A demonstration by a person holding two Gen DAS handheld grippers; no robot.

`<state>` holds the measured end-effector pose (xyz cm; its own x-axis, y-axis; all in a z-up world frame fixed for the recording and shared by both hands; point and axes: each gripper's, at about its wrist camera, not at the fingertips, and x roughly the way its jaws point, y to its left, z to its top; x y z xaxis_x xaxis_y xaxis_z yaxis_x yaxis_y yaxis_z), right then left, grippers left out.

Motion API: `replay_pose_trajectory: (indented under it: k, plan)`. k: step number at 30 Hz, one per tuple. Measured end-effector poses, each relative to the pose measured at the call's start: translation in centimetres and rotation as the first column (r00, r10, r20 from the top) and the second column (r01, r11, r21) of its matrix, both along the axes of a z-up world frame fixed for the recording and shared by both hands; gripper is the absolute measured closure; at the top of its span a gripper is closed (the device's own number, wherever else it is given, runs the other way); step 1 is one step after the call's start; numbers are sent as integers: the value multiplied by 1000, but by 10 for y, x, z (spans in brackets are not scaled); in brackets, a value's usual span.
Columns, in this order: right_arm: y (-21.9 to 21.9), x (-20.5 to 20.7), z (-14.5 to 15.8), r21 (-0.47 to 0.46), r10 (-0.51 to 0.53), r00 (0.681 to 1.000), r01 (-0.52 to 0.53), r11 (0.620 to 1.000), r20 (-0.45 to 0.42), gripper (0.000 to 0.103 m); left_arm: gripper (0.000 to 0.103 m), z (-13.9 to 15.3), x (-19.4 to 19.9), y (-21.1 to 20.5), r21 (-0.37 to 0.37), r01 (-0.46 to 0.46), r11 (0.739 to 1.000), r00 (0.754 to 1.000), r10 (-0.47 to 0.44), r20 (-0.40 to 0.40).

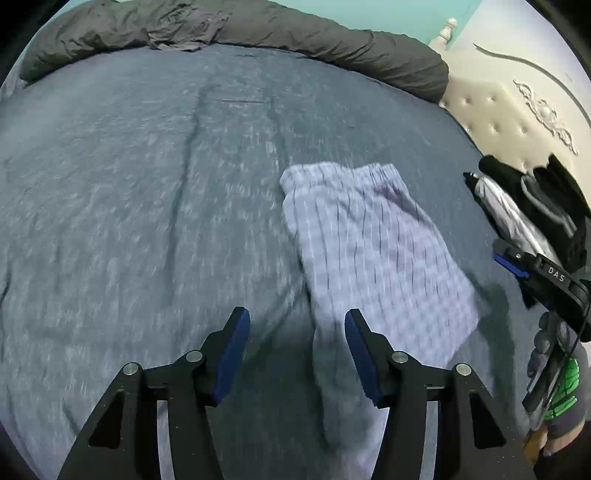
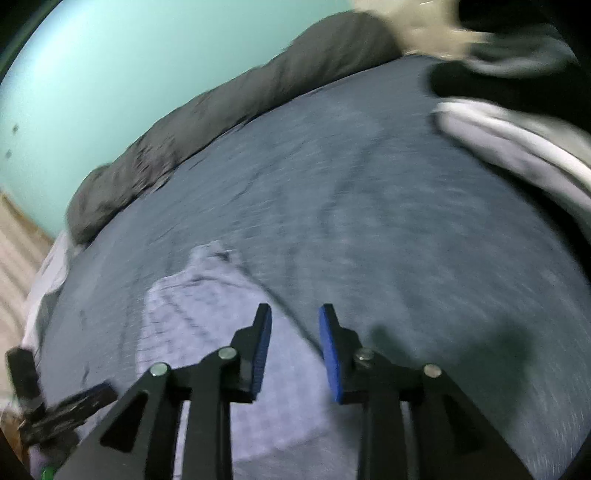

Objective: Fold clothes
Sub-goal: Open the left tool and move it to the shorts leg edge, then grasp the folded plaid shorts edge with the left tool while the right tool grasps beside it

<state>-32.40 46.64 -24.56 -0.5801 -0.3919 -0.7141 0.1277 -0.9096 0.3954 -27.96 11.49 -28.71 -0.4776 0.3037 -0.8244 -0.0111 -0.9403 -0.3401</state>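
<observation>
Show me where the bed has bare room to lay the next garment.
Bare sheet runs left of the plaid shorts, up to the rolled dark duvet. Crowded on the right: a black and grey clothes pile lies by the headboard.

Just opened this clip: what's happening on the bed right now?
A person is folding clothes on a bed with a grey-blue sheet, one two-finger tool per hand. Light lilac checked shorts lie folded flat. Both the left tool and the right tool are open above them, gripping nothing. A dark pile of other clothes waits near the cream headboard.
</observation>
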Motion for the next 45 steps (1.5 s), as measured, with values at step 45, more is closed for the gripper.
replay_pose_trajectory:
  k: [45]
  plan:
    - [-140, -156, -49, 118, 428, 870, -465, 878, 244, 62, 45, -25, -106, -4, 63, -7, 998, 999, 5, 40]
